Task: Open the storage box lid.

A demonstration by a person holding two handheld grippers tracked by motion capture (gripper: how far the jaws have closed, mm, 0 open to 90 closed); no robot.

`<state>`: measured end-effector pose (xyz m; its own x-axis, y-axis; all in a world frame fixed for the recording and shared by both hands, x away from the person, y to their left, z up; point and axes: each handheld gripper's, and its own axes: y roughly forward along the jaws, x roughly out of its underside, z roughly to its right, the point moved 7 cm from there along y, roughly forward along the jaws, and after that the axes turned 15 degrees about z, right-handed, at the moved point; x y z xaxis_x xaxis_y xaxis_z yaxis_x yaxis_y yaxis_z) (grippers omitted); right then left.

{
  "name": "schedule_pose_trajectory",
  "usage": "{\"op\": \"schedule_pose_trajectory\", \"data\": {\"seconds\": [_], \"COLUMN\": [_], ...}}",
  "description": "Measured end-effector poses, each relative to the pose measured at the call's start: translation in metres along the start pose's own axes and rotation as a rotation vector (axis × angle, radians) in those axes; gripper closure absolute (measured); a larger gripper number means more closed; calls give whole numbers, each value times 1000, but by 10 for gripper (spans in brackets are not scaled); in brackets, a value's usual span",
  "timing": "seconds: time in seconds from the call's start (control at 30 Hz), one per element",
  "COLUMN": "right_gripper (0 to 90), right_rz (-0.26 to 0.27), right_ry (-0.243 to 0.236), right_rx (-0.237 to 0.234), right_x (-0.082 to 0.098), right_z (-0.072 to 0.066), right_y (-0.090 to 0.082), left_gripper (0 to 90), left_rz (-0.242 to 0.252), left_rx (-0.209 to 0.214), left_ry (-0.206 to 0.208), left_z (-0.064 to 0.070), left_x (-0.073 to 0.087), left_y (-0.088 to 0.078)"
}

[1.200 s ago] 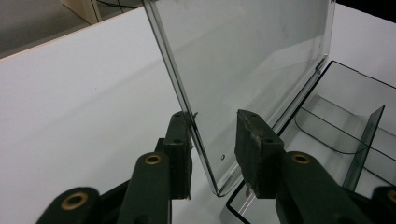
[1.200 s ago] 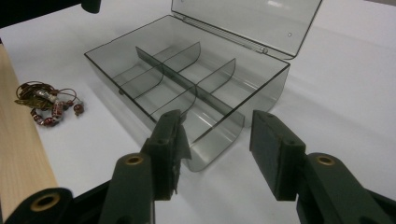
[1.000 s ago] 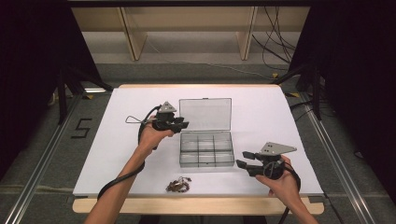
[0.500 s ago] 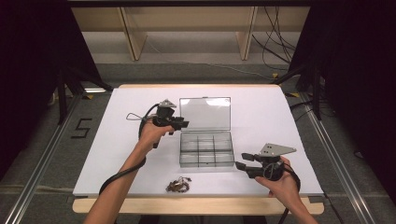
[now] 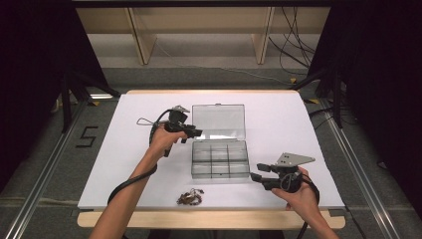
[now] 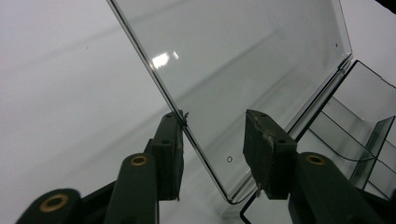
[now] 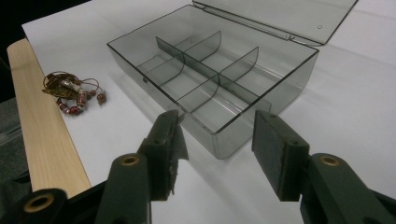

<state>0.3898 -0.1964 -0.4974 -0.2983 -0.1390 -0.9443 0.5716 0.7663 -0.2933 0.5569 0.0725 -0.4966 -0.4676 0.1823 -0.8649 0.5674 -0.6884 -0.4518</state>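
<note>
Now left gripper (image 6: 212,140) has just been opening, jaws loosely straddling the lid (image 5: 219,121) edge to lay it flat; right gripper (image 7: 217,140) gapes empty, steadying nothing, beside box (image 5: 220,159).

Left gripper view: clear lid (image 6: 243,70) cut off at the top edge, far corner gone; box tray (image 6: 369,140) runs off the right edge, one or two dividers visible. Lid's near corner sits between the jaws, left pad (image 6: 170,154) at its edge (touching or just apart, cannot tell).

Right gripper view: lid (image 7: 280,14) cropped at the top; wooden table edge (image 7: 42,140) runs out at the bottom.

High view: small bundle (image 5: 190,197) near the front edge too small to make out (wire and beads in the right gripper view (image 7: 70,91), individual pieces unclear). Both forearms cut off at the bottom.
</note>
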Motion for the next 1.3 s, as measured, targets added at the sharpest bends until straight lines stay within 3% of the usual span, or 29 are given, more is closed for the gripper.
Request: {"op": "schedule_pose_trajectory", "data": {"seconds": [0.1,0.17,0.2,0.27,0.33,0.43,0.93,1.3], "right_gripper": [521,520,520,520,520,521,520,507], "right_rz": [-2,1,-3,-2,-6,-4,-7,5], "right_ry": [-8,-6,18,13,-9,-7,-2,6], "right_rx": [-9,-7,-5,-20,-18,-13,-20,-14], "right_x": [0,0,0,1,1,1,1,-1], "right_z": [2,2,-1,-2,-1,-1,-1,-1], "right_y": [0,0,0,2,2,2,2,0], "left_gripper": [561,561,560,619,596,601,597,576], "left_rz": [-8,-13,-14,-7,-21,-13,0,-5], "left_rx": [-7,-12,-15,-10,-14,-36,-48,-54], "left_ry": [-34,-36,-40,-55,-72,-67,-70,-49], "left_z": [-3,-5,-6,-9,-10,-12,-15,-15], "left_x": [3,4,5,8,10,11,9,10], "left_y": [1,0,0,-1,0,1,-9,-24]}}
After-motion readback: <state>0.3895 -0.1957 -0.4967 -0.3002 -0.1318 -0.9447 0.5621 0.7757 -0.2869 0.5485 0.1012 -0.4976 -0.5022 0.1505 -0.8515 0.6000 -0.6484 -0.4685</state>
